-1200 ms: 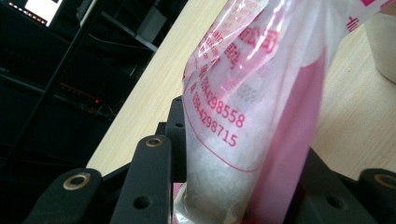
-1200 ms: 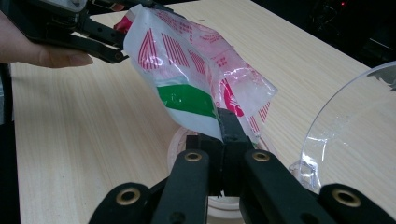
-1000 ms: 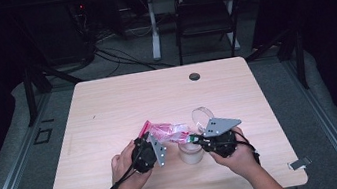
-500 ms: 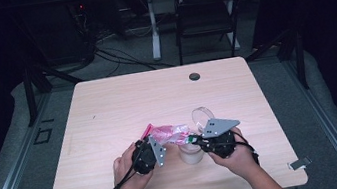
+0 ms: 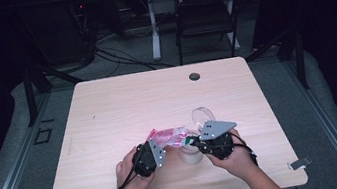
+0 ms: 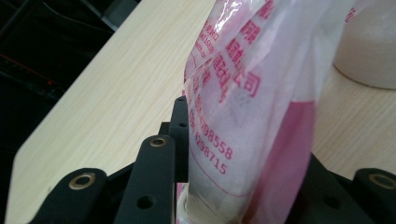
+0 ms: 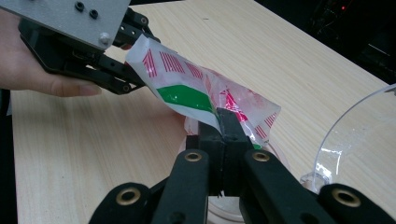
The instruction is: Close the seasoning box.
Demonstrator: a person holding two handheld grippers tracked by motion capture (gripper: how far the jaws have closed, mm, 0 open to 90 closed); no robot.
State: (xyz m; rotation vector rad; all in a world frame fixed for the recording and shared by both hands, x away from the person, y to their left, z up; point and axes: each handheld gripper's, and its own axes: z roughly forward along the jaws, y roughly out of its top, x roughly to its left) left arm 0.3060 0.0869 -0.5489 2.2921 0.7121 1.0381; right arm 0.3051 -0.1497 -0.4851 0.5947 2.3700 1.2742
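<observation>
Plastic bag [image 5: 170, 136] stretched between both tongs above cup [image 5: 190, 155].

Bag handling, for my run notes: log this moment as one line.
bag: held off table | left gripper: around bag end | right gripper: shut on bag | cup: under bag

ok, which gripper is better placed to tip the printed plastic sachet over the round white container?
Right, probably. The right gripper is shut on the red, white and green plastic sachet directly above the round white container; the left gripper holds the far end, off to one side.
</observation>
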